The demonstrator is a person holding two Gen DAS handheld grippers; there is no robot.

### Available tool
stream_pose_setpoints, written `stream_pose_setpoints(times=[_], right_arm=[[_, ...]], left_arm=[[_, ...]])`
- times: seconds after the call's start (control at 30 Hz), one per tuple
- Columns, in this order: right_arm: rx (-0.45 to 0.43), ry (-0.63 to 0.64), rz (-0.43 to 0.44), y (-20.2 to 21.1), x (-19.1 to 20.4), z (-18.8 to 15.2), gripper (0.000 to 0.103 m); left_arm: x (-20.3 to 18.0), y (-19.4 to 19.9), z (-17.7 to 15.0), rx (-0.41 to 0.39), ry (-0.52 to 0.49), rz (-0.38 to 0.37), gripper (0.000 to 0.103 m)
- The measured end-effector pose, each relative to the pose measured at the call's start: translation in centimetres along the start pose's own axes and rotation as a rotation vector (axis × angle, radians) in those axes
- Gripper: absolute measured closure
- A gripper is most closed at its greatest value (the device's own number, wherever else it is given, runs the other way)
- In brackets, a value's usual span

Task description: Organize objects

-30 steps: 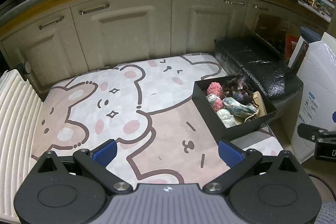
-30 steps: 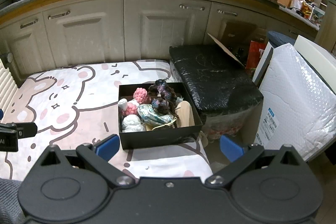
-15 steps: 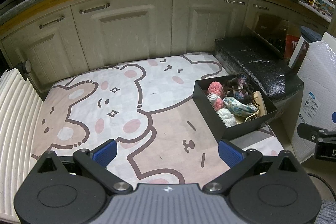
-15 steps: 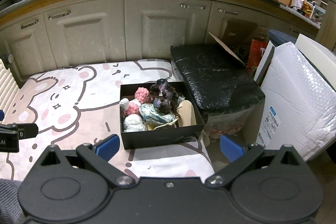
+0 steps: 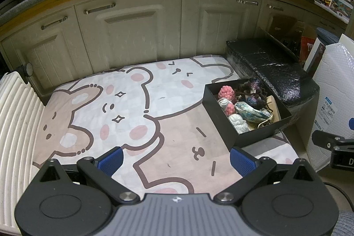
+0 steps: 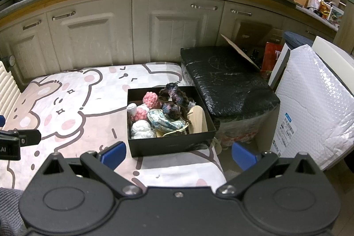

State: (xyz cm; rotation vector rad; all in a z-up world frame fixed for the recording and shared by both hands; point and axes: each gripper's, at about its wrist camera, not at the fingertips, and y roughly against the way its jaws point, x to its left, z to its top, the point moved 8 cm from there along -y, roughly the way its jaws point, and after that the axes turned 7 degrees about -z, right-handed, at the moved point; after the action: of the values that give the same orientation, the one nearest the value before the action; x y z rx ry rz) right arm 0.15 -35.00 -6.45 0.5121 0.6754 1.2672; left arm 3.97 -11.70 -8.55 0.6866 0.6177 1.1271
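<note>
Nothing has shifted: both tongs (image 5: 176, 158) (image 6: 178, 154) hover spread, empty, before the black box (image 6: 170, 144) at the mat's edge (image 6: 219, 160).

Cream cabinet doors (image 5: 137, 37) span the upper frame. A black-wrapped bundle (image 6: 225, 90) sits centre right, a bubble-wrapped panel (image 6: 314, 107) at far right, a white ribbed board (image 5: 15, 116) at left.
</note>
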Motion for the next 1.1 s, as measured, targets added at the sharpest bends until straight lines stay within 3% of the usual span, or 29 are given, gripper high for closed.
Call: stream_pose_setpoints(times=[1.1], right_arm=[[0.001,0.002,0.004,-0.05,0.41,-0.18,0.000]], left_arm=[[-0.08,-0.03,-0.11,0.000,0.003,0.002,0.002]])
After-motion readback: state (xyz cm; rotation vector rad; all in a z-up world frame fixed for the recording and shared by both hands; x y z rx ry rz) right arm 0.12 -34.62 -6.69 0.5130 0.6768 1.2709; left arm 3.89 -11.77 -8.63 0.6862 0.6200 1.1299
